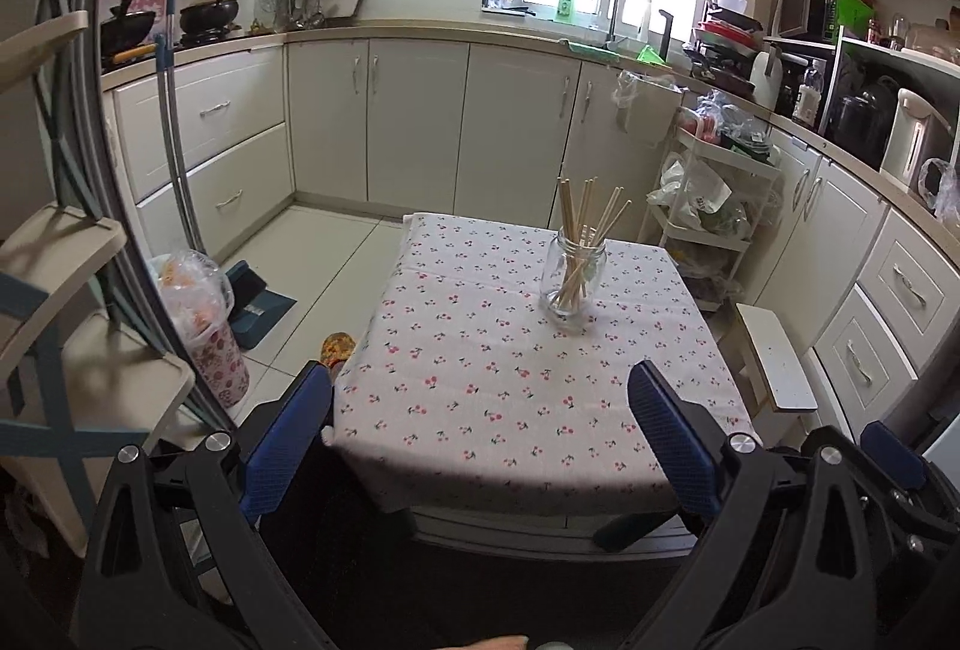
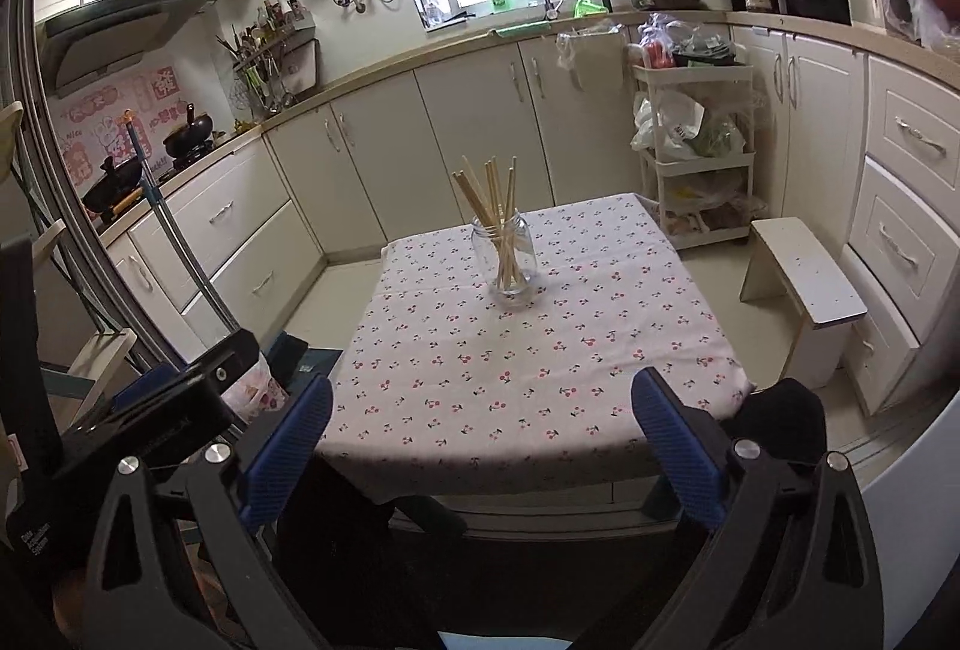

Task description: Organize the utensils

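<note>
A clear glass jar (image 1: 571, 275) stands upright on the far right part of a table with a cherry-print cloth (image 1: 480, 362). Several wooden chopsticks (image 1: 585, 215) stand in it, fanned out. In the right wrist view the jar (image 2: 504, 257) with the chopsticks (image 2: 493, 194) sits at the far middle of the cloth (image 2: 528, 350). My left gripper (image 1: 480, 434) is open and empty at the table's near edge. My right gripper (image 2: 480, 440) is open and empty, also at the near edge. The left gripper's body (image 2: 180, 398) shows at the left of the right wrist view.
Kitchen cabinets and a counter with a sink (image 1: 600, 38) run behind the table. A white trolley with bags (image 1: 702, 206) and a small white stool (image 1: 774, 356) stand to the right. A lined bin (image 1: 204, 320) and a mop handle (image 1: 174, 110) stand to the left.
</note>
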A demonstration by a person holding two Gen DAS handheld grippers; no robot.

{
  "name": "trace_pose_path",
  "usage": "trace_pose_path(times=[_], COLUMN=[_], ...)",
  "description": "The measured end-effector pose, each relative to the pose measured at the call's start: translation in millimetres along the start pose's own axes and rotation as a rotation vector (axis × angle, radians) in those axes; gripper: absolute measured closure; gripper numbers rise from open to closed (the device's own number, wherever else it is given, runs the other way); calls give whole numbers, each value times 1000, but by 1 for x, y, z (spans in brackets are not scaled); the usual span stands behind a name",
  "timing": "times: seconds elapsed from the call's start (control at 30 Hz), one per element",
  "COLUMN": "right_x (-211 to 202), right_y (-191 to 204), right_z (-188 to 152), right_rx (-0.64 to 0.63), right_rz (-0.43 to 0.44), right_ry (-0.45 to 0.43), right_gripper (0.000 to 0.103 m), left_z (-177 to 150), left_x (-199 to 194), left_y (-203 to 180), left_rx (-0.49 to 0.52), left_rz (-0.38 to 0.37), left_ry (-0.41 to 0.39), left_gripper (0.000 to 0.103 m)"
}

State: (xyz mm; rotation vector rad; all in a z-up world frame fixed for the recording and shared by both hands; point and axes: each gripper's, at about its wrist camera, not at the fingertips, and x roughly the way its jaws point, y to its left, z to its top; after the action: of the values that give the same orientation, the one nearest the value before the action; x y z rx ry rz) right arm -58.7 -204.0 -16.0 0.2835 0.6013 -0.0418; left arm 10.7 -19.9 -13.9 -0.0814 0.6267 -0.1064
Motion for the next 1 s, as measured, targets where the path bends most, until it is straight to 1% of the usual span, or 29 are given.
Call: trace_pose_path(times=[0.13, 0.3, 0.4, 0.67, 1.0], right_x=[-10, -21, -25, -28, -27], right_y=[5, 12, 14, 16, 17], right_z=[-6, -11, -12, -13, -14], right_rx=[-22, -61, -68, -70, -68], right_rz=[-3, 6, 14, 21, 27], right_ry=[-5, -11, -16, -20, -9], right_gripper=[7, 7, 7, 7, 7], left_z=[-6, -9, -9, -8, -8], left_x=[-17, -37, -39, -46, -42], left_y=[-1, -2, -1, 0, 1], left_rx=[5, 22, 27, 35, 30], left_rz=[-1, 12, 33, 24, 28], left_ry=[5, -27, -21, -30, -14], left_gripper=[8, 8, 8, 8, 8])
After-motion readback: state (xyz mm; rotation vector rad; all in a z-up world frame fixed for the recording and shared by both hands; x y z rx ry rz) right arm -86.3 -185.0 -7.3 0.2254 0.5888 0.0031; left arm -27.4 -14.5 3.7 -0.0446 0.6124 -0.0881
